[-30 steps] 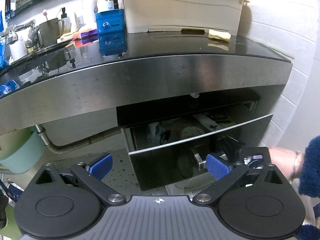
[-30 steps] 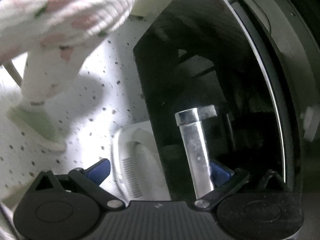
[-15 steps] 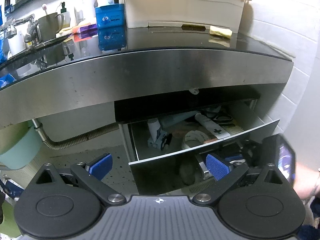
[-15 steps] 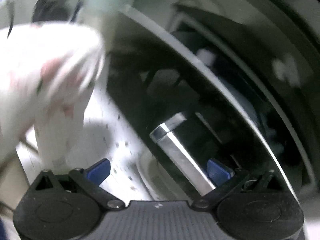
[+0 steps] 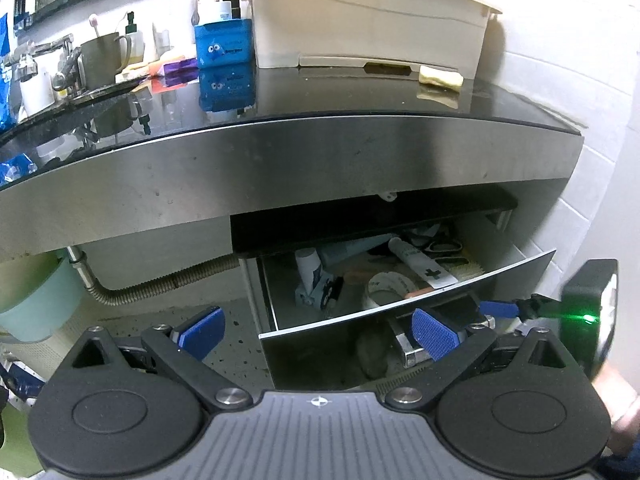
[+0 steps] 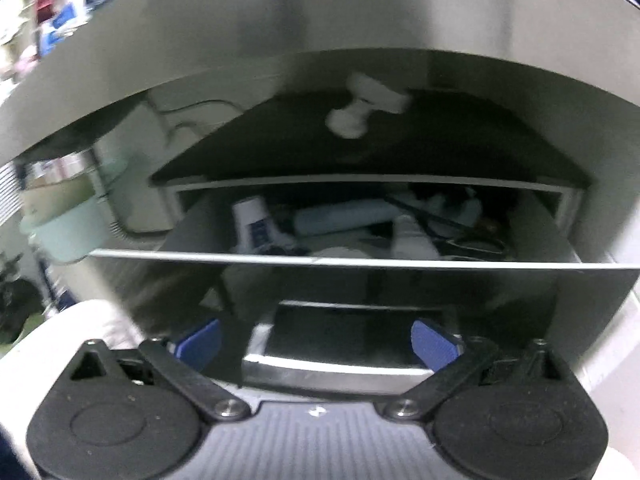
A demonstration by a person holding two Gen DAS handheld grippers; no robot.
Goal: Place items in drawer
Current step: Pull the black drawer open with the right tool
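Observation:
A black-fronted drawer (image 5: pixel 400 316) under the steel counter stands pulled out, also in the right wrist view (image 6: pixel 360 276). Inside lie tubes (image 5: pixel 422 262), a white bottle (image 5: pixel 308 266) and a tape roll (image 5: pixel 386 286). Its metal handle (image 6: pixel 340 364) sits between the open fingers of my right gripper (image 6: pixel 316 344), which shows at the right edge of the left wrist view (image 5: pixel 500 310). My left gripper (image 5: pixel 316 330) is open and empty, held back from the drawer front.
The black countertop (image 5: pixel 320 96) carries a cream bin (image 5: pixel 360 16), a blue box (image 5: pixel 224 42), a metal cup (image 5: pixel 102 58) and bottles. A drain hose (image 5: pixel 160 284) and a mint basin (image 5: pixel 36 300) sit at the left. A tiled wall (image 5: pixel 580 220) is at the right.
The drawer has slid further out, showing its contents. My right gripper has swung from a sideways view of the front to facing it squarely, handle between its fingers.

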